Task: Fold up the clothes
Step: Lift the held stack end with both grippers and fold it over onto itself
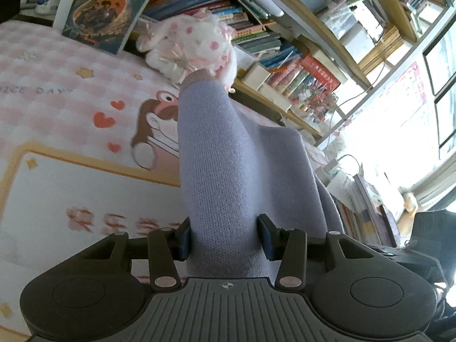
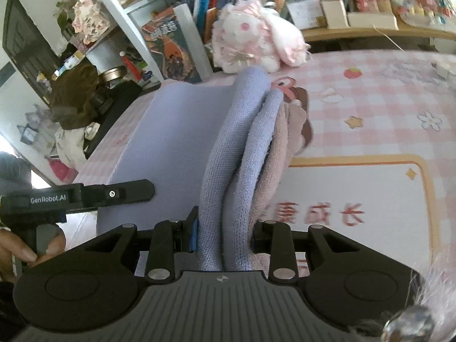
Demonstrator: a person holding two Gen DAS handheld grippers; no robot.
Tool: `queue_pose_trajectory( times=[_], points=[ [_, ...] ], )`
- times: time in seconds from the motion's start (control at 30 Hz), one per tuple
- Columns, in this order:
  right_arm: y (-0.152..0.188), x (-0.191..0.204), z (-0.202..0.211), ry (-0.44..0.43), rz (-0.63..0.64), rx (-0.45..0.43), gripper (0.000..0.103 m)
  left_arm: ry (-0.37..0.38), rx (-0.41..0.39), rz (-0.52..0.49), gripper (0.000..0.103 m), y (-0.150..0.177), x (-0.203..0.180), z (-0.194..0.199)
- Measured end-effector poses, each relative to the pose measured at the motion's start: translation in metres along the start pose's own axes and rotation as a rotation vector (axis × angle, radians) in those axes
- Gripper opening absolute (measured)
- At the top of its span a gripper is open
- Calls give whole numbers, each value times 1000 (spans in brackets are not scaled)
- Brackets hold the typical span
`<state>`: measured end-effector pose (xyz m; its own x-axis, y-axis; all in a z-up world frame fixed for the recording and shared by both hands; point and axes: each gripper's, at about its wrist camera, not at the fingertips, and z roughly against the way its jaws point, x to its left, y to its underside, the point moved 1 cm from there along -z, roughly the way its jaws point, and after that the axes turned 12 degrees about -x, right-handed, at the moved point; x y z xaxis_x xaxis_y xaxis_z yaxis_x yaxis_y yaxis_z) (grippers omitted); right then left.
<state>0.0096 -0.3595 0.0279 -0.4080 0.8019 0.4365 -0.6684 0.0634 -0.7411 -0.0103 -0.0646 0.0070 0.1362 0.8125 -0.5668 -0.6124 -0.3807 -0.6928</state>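
Observation:
A lilac knit garment (image 1: 216, 154) with a dusty-pink cuff lies on a pink checked bed cover (image 1: 57, 85). My left gripper (image 1: 223, 238) is shut on a thick fold of the garment, which runs forward from the jaws. My right gripper (image 2: 223, 235) is shut on several bunched layers of the same garment (image 2: 242, 148), lilac and pink folds together. The flat part of the garment (image 2: 176, 142) spreads to the left in the right wrist view. The left gripper's body (image 2: 74, 196) shows there, held by a hand.
A white and pink plush toy (image 1: 193, 51) lies at the bed's far edge, also in the right wrist view (image 2: 256, 37). Bookshelves (image 1: 285, 28) full of books stand behind it. A poster (image 1: 108, 8) leans by the toy. A bright window (image 1: 399, 131) is to the right.

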Motion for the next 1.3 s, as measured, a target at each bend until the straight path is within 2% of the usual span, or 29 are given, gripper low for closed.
queue_pose_trajectory(
  times=[0.3,0.53,0.9,1.3],
  points=[
    [18,66,-41,36,-26,-27,28,25,33,-29,44,-29,62,27],
    [15,102,-78,46,-40,-37,28,31,37,-29,44,-55,97,31],
    [-42,102,-154,62,-21,-34,28,27,9,9,44,-116,136,-22],
    [-90,71,-230,91,-40,-9,29,-19,0,30,44,-155,165,-89]
  ],
)
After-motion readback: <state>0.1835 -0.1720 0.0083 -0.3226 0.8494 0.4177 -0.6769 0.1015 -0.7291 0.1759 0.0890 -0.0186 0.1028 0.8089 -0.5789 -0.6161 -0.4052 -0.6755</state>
